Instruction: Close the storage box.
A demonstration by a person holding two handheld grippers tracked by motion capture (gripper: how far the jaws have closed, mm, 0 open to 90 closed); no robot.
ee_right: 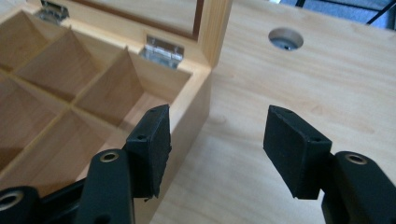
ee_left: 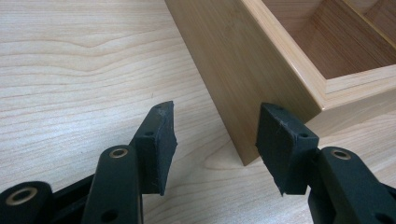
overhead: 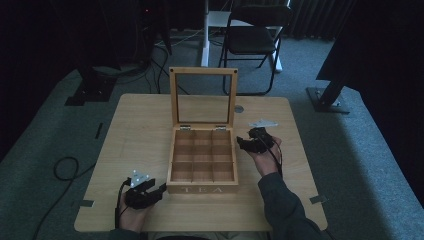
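Nearest the camera, the left tool (overhead: pixel 161 190) rests on the worktop (overhead: pixel 130 145) at the front left corner of the tea box (overhead: pixel 202 189), jaws wide with nothing between them. "TEA" is lettered on its front wall. Pale wood, nine empty compartments, glass-paned lid (overhead: pixel 203 95) upright, the box sits mid-worktop. The right tool (overhead: pixel 242 144), jaws apart and empty, hangs beside its right wall.

The bottom edge of the high view is cutting off both forearms and the desk's (overhead: pixel 125 125) near rim, the left gripper view's edges are cropping the tea box (ee_left: pixel 243 65) to one corner, and the right gripper view is cutting off the lid (ee_right: pixel 212 18).
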